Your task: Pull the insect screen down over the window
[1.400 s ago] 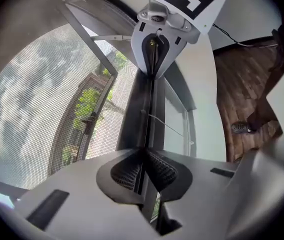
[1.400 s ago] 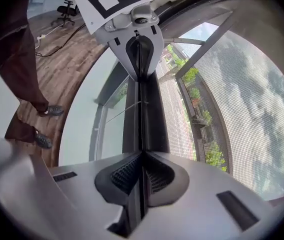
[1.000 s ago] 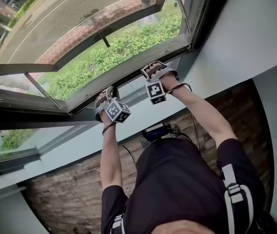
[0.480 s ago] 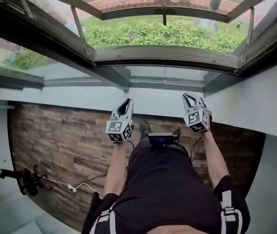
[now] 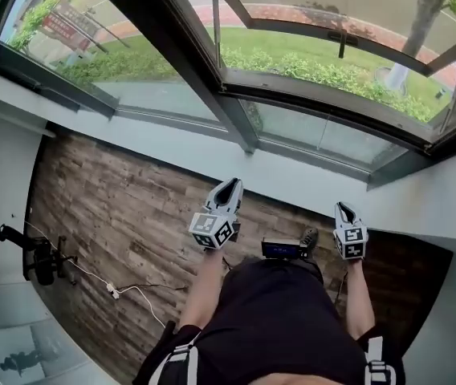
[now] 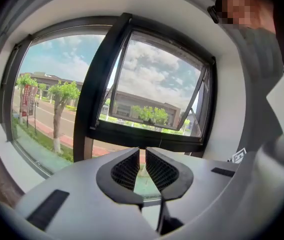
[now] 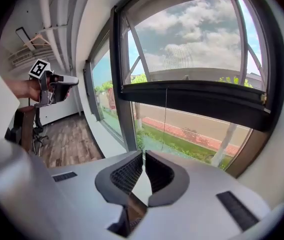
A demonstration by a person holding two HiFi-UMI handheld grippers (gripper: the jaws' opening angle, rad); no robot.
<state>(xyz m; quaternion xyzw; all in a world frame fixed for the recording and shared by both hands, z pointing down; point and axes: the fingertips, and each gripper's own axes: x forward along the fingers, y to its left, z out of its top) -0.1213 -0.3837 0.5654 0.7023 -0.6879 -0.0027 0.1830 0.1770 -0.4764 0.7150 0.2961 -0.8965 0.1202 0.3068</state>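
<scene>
Brown wood-plank floor (image 5: 107, 207) beneath black-framed window (image 5: 212, 79). Head view: grey left gripper (image 5: 230, 186) and grey right gripper (image 5: 344, 211) held before the torso, withdrawn from the window's frame since earlier. Left gripper view: jaws a slit apart, empty. Right gripper view: likewise; faint mesh insect screen (image 7: 179, 56) across the window's upper pane.

Unresolved, window bay.
Head view: open window sash (image 5: 308, 29) runs off the top and right edges; roadside sign (image 5: 61, 22) too small to read; dark stand (image 5: 39, 257) indistinct. Right gripper view: thin cord (image 7: 166, 109), lower end too fine to trace.
</scene>
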